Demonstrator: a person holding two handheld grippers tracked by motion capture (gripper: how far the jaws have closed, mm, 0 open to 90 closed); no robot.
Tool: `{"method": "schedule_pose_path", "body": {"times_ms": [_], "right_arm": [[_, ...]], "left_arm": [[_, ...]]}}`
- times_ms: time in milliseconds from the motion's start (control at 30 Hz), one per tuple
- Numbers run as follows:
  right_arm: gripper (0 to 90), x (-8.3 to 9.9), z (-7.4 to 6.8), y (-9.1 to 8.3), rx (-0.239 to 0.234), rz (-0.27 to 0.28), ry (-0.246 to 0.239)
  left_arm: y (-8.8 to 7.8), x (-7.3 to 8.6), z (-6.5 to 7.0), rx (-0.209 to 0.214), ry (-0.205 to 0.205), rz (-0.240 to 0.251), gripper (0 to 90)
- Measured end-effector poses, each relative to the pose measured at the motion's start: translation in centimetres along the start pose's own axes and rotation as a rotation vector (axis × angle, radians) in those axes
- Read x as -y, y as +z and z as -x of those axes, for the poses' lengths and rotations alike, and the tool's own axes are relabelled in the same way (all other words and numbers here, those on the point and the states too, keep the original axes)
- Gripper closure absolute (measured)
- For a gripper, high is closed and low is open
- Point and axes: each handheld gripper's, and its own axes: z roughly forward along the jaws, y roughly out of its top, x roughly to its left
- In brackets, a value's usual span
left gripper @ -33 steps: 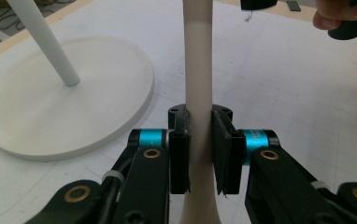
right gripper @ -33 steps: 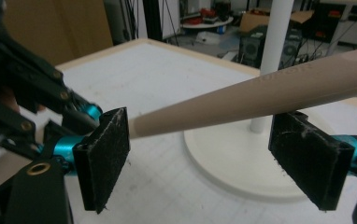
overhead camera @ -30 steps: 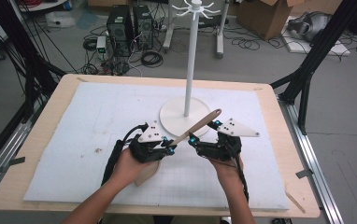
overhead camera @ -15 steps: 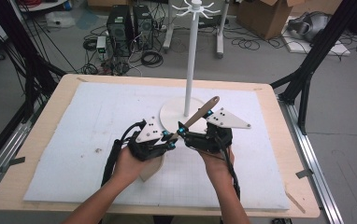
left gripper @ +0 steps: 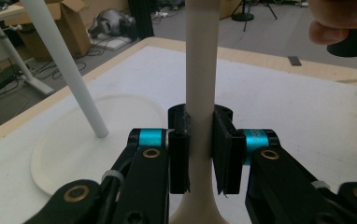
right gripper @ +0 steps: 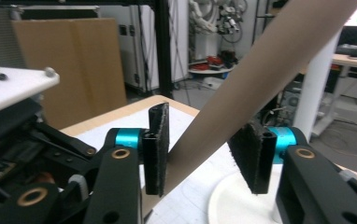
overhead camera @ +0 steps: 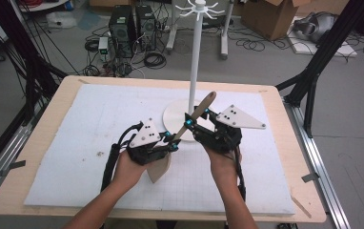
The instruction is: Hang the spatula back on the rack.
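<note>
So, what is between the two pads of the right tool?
The handle of the wooden spatula passes slantwise between the pads of the right tool. Its jaws have just been closing; in the right gripper view, the left pad touches it and the other stands apart.

No text, label, brand, number or sign is legible on anything here

The wooden spatula (overhead camera: 189,125) slants between both grippers, before the rack's base (overhead camera: 174,116).
</note>
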Motion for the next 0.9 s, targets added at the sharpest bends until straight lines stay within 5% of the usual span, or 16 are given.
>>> {"method": "schedule_pose_path", "body": {"times_ms": [367, 533, 733, 900], "right_arm": [[71.5, -2.1, -0.7, -0.1, -0.193, -0.018, -0.01], [73.1, -2.5, -0.9, -0.2, -0.265, -0.009, -0.033], [74.0, -2.8, -1.0, -0.3, -0.384, -0.013, -0.053], [74.0, -3.0, -0.4, 0.0, -0.535, -0.051, -0.049]], "left_arm": [[-0.5, 0.4, -0.5, 0.097, -0.03, 0.074, 77.2], [-0.7, 0.5, -1.2, 0.212, -0.046, 0.133, 76.3], [-1.0, 0.4, -1.6, 0.307, -0.017, 0.163, 72.5], [-1.0, 0.5, -1.6, 0.389, 0.005, 0.165, 69.7]]}}
